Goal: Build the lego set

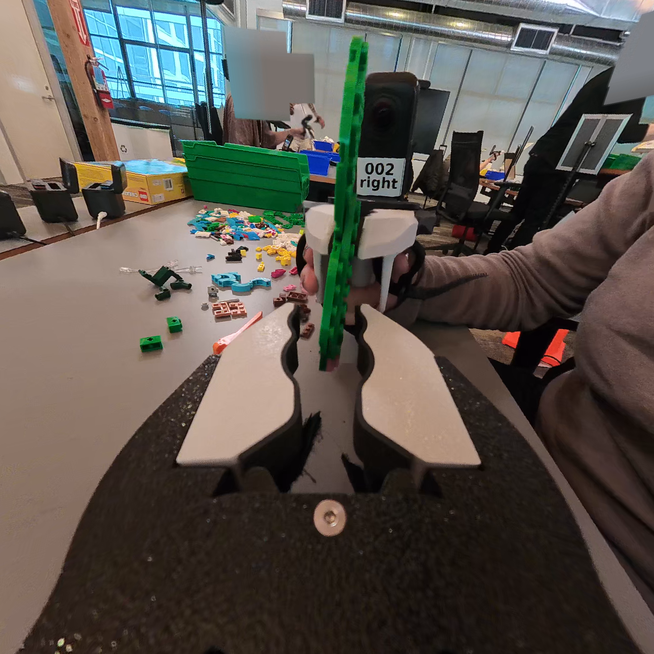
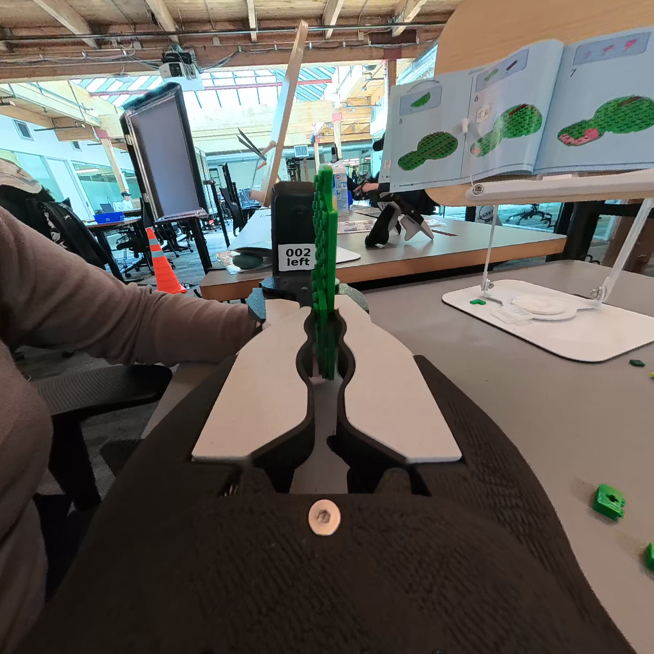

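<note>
A green Lego plate assembly (image 1: 341,247) stands on edge, upright over the grey table (image 1: 88,336), with a pink piece at its lower end. My right gripper (image 2: 323,313) is shut on the plate (image 2: 323,283), its jaws close against both faces. It also shows facing me in the left wrist view (image 1: 352,269). My left gripper (image 1: 329,318) is open. Its fingers (image 1: 254,382) stand apart on either side of the plate's lower end without touching it. The left gripper shows beyond the plate in the right wrist view (image 2: 318,304).
Loose Lego pieces (image 1: 247,226) lie at the far middle, with green bricks (image 1: 151,343), brown pieces (image 1: 230,309) and an orange tool (image 1: 237,334) nearer. Green bins (image 1: 244,177) stand behind. An open instruction booklet (image 2: 513,116) sits on a stand with a white base (image 2: 566,336). A person's sleeve (image 1: 531,283) lies along the table edge. Less than 4 cm separates the two grippers' tips.
</note>
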Demonstrator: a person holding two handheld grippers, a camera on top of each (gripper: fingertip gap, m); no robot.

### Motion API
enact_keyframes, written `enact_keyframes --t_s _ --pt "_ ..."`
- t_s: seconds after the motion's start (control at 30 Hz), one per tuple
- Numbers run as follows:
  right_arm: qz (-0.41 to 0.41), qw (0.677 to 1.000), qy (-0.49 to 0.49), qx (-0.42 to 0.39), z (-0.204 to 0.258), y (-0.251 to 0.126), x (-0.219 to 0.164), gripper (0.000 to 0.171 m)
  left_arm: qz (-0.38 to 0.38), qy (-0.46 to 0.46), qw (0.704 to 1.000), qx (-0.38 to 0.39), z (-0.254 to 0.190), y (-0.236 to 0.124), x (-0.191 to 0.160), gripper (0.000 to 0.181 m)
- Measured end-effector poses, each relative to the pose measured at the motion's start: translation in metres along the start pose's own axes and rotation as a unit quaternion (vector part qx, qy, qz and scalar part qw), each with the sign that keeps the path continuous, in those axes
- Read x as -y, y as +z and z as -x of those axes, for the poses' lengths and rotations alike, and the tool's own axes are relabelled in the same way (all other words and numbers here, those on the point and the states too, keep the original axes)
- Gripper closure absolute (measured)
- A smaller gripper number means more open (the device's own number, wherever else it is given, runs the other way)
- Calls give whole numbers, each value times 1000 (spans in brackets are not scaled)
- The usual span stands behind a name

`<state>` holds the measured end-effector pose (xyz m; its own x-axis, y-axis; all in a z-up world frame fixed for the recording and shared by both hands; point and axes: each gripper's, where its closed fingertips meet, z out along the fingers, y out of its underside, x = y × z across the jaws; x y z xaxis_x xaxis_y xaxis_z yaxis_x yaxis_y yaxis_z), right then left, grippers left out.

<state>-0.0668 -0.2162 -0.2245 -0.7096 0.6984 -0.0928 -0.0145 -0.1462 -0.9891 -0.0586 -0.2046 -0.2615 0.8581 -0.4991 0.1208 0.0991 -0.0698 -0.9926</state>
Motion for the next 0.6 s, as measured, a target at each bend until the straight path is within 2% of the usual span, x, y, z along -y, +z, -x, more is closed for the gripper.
enact_keyframes --t_s 0.6 --pt "-30 999 19 -18 -9 -5 8 164 -13 -10 1000 3 3 -2 3 158"
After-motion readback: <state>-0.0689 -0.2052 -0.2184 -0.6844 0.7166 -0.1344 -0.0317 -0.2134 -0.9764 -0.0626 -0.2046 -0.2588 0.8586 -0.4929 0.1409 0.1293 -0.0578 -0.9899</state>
